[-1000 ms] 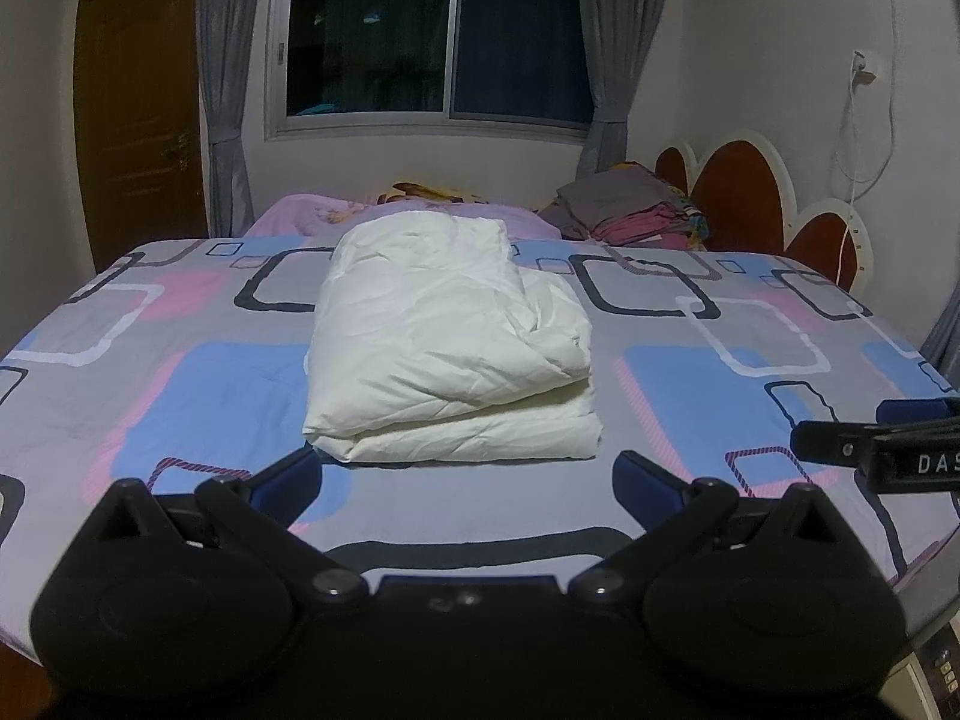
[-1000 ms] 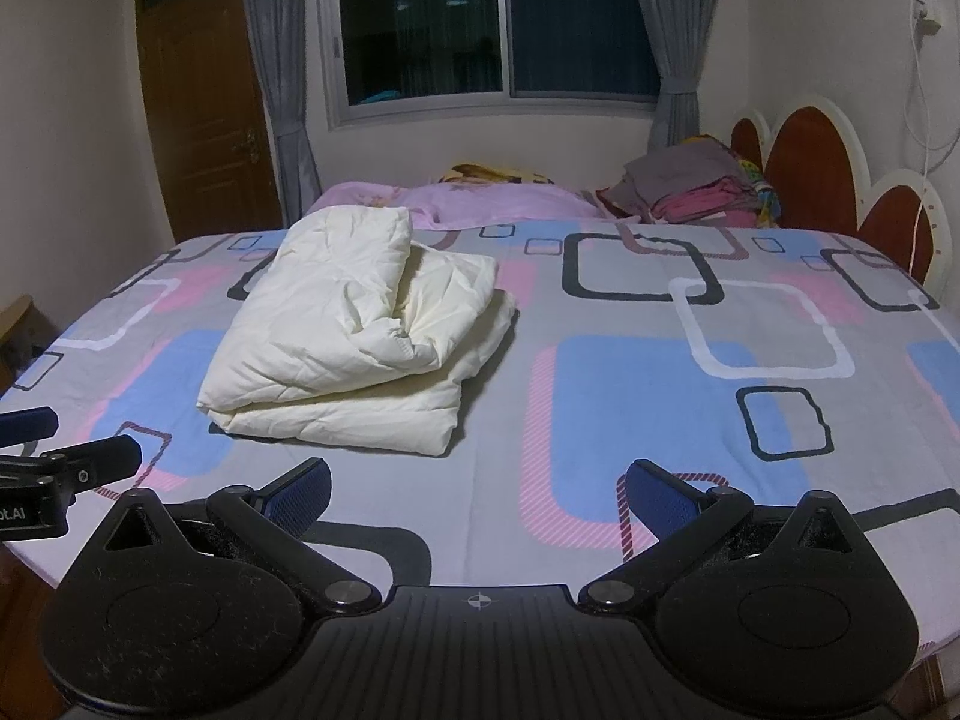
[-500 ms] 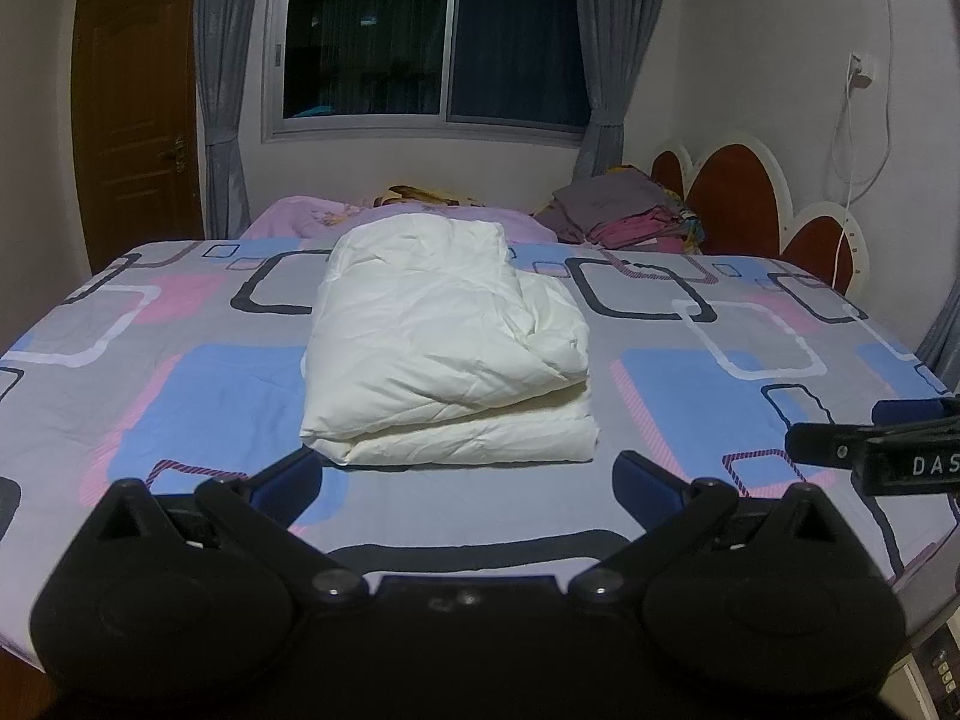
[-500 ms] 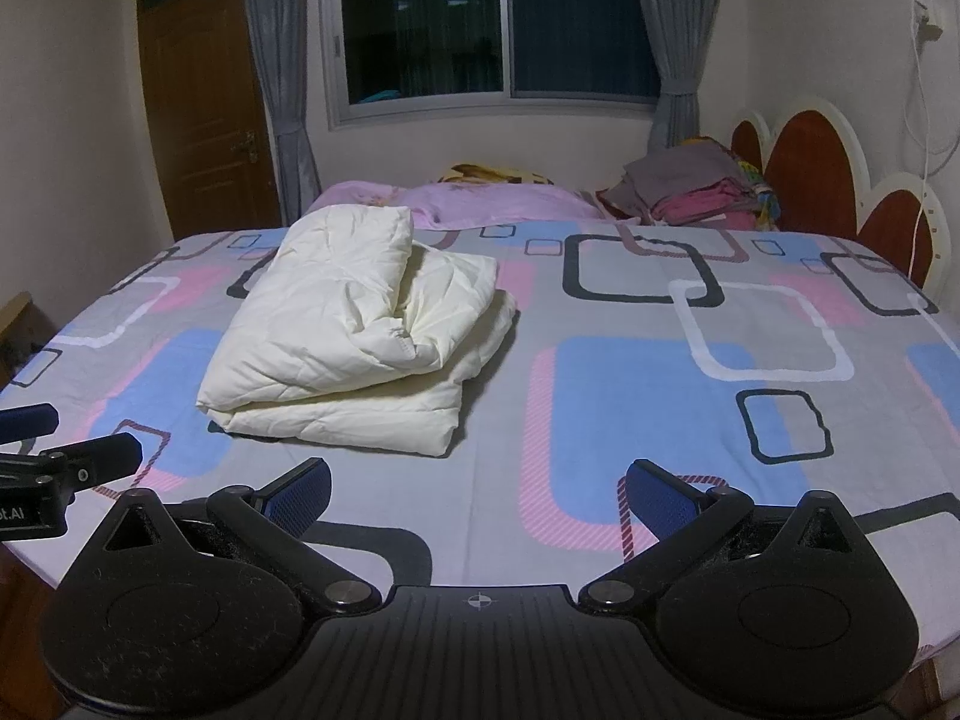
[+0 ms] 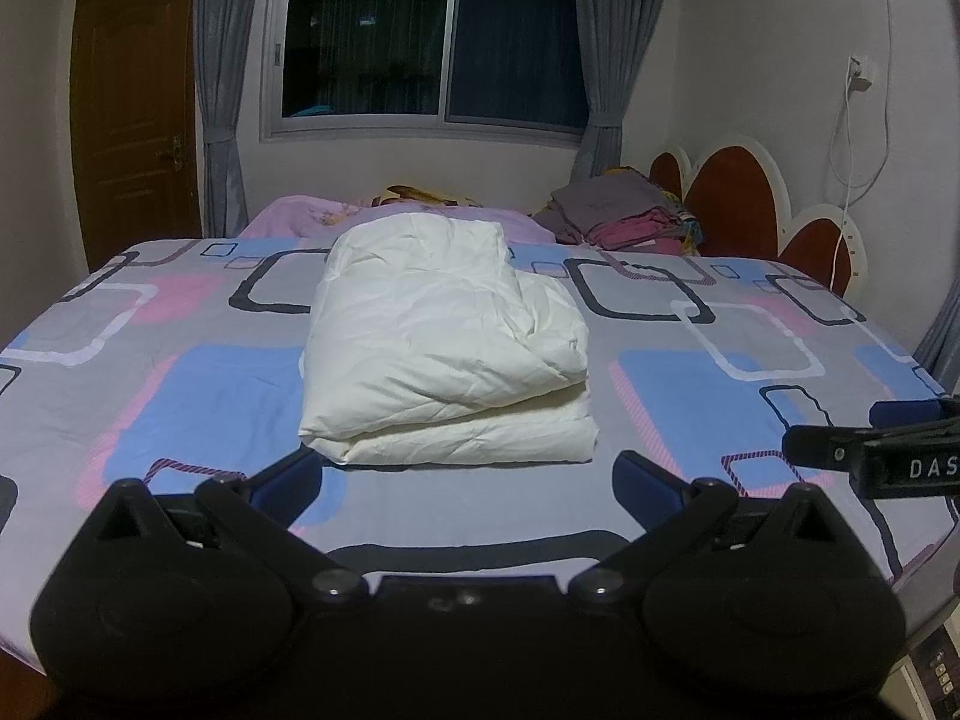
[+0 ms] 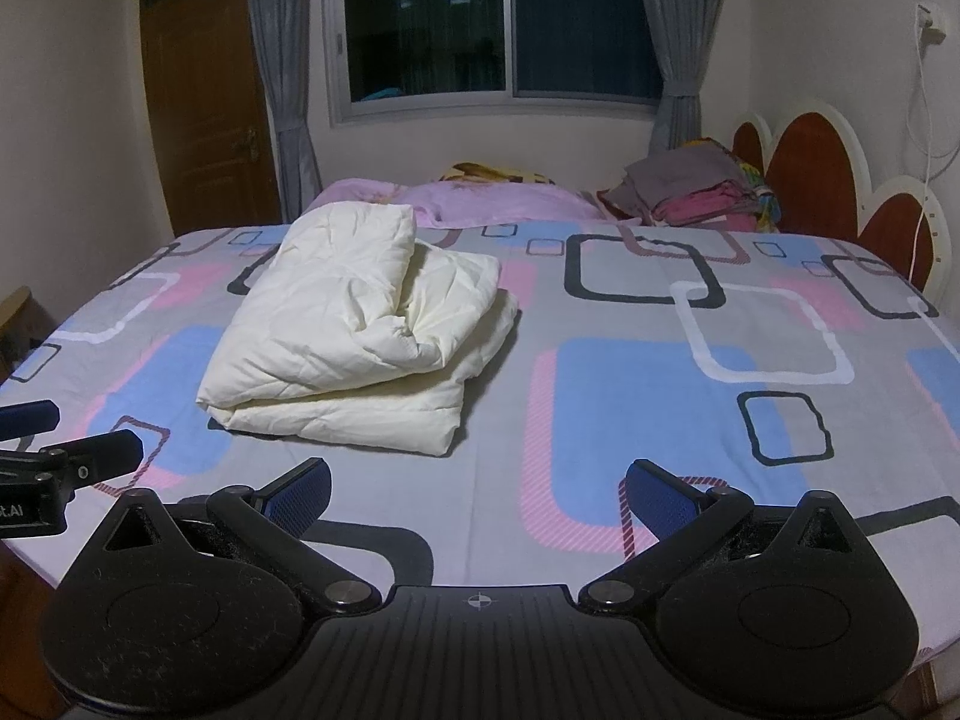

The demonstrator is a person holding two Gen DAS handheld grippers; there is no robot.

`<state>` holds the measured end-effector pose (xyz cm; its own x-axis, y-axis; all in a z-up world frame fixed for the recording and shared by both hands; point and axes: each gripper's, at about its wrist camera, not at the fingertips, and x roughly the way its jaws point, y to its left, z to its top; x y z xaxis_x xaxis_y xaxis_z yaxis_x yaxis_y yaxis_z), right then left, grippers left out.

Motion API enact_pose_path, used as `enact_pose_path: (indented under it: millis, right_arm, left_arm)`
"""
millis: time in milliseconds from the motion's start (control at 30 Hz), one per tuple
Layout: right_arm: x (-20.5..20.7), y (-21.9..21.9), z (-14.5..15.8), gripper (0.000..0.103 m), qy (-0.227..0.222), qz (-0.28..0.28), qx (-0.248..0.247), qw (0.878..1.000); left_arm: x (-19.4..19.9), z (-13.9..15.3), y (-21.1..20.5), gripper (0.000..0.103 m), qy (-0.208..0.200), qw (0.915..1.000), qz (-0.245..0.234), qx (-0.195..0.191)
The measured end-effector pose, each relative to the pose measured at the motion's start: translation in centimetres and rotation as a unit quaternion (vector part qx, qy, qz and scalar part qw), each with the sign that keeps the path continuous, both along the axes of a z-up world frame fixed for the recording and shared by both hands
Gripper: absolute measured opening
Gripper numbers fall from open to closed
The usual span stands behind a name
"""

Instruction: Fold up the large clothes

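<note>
Patterned sheets cover the bed [image 5: 180, 396], with a dark window at the upper centre of the frame. A cream quilt [image 5: 444, 348] lies folded in a thick stack at mid-frame, nothing touching it. Over the last second little has changed: both claws have only hung back near the bed's lower edge. The left claw [image 5: 465, 480] and right claw [image 6: 477, 489] are spread wide, empty. The folding looks finished.

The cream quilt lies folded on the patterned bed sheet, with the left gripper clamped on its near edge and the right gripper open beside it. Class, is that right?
Not quite. The left wrist view shows the left gripper open and short of the cream quilt, gripping nothing. The rest holds: folded on the patterned bed sheet, right gripper open.
</note>
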<state>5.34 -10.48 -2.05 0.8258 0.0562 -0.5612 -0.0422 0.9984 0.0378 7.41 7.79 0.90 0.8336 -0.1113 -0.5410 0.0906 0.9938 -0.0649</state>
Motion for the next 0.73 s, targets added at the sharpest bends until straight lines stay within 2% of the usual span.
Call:
enact_pose_path:
  millis: [733]
  right_arm:
    - [0.01, -0.55, 0.33, 0.103, -0.004, 0.005, 0.001, 1.0]
  left_arm:
    - [-0.32, 0.16, -0.38, 0.103, -0.016, 0.9998, -0.013, -0.007]
